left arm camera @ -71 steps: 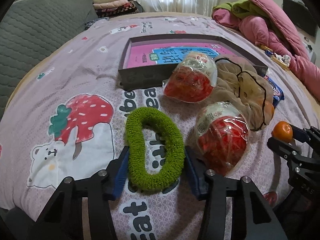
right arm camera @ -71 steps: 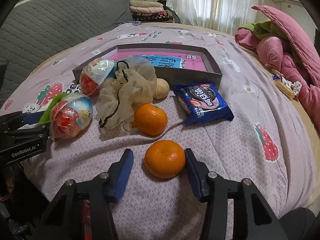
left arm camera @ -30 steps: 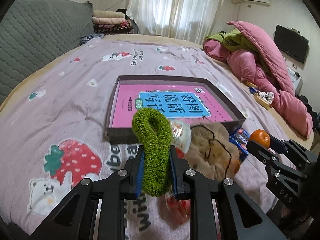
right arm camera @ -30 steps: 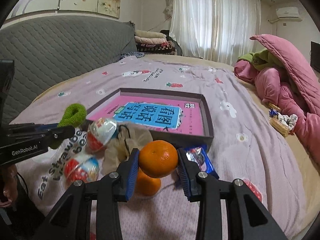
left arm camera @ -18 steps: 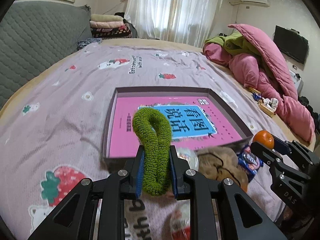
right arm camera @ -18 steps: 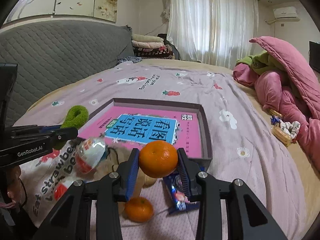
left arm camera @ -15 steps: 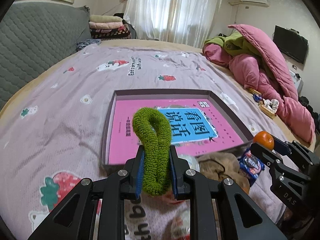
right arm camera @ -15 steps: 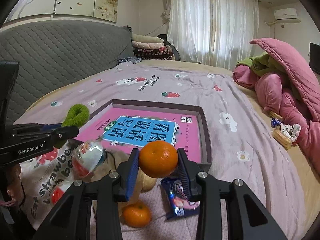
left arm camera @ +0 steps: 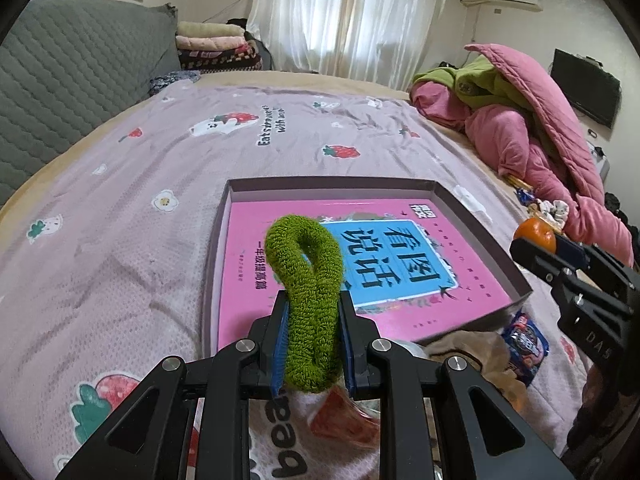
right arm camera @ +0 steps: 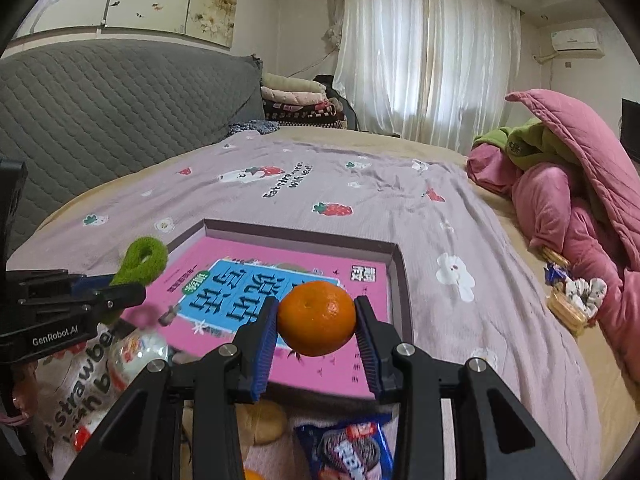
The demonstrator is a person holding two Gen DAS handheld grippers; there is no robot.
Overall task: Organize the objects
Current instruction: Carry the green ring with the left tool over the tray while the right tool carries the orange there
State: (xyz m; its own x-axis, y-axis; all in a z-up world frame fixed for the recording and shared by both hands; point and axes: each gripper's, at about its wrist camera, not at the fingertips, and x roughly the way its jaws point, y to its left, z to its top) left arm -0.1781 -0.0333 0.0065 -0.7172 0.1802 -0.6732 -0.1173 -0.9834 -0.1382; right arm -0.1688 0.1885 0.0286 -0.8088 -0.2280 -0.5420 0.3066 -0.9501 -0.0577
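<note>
One scrunchie, two oranges, one tray, one cookie pack.

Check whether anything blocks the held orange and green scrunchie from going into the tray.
Nothing visible does. The right gripper holds the orange and the left gripper holds the green scrunchie, both at the near edge of the open tray, which holds only a pink book.

"GenRobot.AI" on left tool; "看图说话" on pink book; "DAS" on right tool.
</note>
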